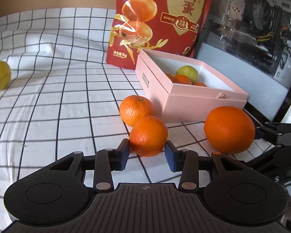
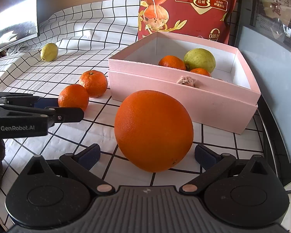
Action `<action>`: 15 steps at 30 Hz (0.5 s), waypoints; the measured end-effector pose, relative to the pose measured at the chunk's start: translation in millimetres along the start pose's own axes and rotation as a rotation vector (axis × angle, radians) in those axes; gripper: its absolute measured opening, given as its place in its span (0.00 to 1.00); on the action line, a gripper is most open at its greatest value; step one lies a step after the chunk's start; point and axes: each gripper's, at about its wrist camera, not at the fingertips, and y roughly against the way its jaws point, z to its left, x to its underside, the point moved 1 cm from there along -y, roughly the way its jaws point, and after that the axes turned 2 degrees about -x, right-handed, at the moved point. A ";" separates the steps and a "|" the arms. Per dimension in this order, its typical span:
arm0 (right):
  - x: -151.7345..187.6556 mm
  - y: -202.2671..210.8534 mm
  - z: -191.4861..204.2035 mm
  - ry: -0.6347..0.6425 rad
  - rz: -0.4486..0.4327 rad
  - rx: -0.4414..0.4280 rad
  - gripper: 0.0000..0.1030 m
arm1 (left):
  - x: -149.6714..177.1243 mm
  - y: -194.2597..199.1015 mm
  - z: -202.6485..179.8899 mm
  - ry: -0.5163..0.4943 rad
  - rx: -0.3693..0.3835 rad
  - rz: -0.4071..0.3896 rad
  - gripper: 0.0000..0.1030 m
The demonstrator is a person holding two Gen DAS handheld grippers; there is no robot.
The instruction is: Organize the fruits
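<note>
A pink box [image 1: 186, 99] [image 2: 184, 101] holds a green guava [image 2: 199, 60] and small oranges. On the checked cloth in front lie two mandarins and one big orange. My left gripper [image 1: 147, 153] has its pads against both sides of the near mandarin [image 1: 148, 136] [image 2: 73, 97], which rests on the cloth. The far mandarin [image 1: 135, 109] [image 2: 93, 83] touches it. My right gripper [image 2: 147, 155] is open around the big orange [image 2: 154, 130] [image 1: 229, 129], pads apart from it. A yellow-green guava [image 1: 0, 74] [image 2: 49, 51] lies far left.
A red snack bag [image 1: 161, 19] [image 2: 184, 7] stands behind the box. A glass-sided computer case [image 1: 252, 38] lies to the right. A dark monitor [image 2: 13, 13] stands at the back left. The cloth [image 1: 48, 106] is rumpled at the back.
</note>
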 end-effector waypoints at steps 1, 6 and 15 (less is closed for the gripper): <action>0.1 0.1 0.1 -0.001 0.000 0.000 1.00 | 2.2 3.2 -0.1 0.001 0.000 -0.001 0.43; 0.7 1.4 -1.4 -0.011 -0.004 -0.005 1.00 | 14.8 21.3 -1.8 -0.020 0.006 0.002 0.43; 1.8 34.6 -21.8 -0.147 -0.054 -0.093 0.98 | 21.8 28.6 -1.6 -0.009 0.005 -0.013 0.43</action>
